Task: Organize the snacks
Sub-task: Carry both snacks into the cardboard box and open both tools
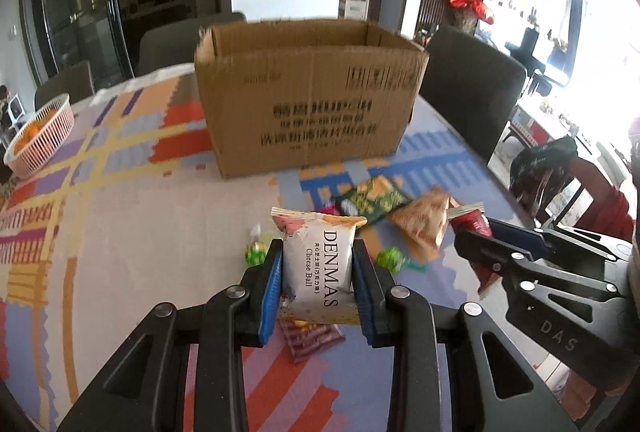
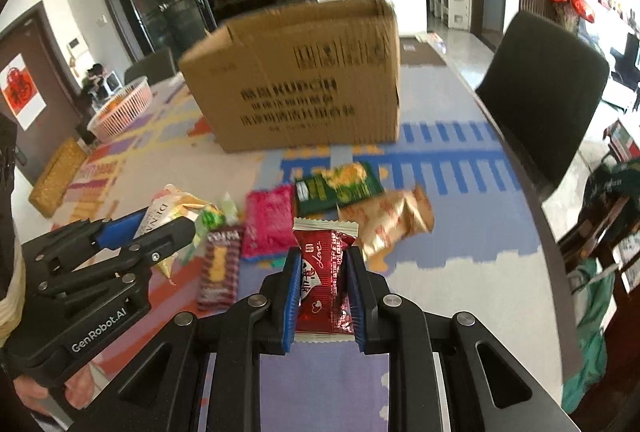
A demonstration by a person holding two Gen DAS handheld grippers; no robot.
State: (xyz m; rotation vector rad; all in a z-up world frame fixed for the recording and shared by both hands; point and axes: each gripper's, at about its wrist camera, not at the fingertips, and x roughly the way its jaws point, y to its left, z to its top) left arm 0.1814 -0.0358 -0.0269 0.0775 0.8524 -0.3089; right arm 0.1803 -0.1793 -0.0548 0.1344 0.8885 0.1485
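My left gripper (image 1: 318, 264) is shut on a white cheese-ball packet (image 1: 316, 268), lifted off the table. My right gripper (image 2: 323, 272) is shut on a red snack packet (image 2: 324, 280), also lifted; that same gripper (image 1: 476, 244) and its red packet (image 1: 472, 224) show at the right of the left wrist view. In the right wrist view the left gripper (image 2: 160, 228) appears at the left with the white packet (image 2: 168, 212). An open cardboard box (image 1: 308, 96) stands beyond both. Loose on the table lie a green packet (image 2: 338, 186), a tan packet (image 2: 392, 224), a pink packet (image 2: 266, 222) and a maroon striped packet (image 2: 220, 268).
A colourful cloth covers the table (image 1: 120, 232). A pink basket (image 1: 40, 140) with orange items sits at the far left. Dark chairs (image 2: 536, 104) stand around the table's right edge (image 2: 540, 216). Small green candies (image 1: 390, 258) lie near the packets. A yellow pad (image 2: 56, 176) lies at the left.
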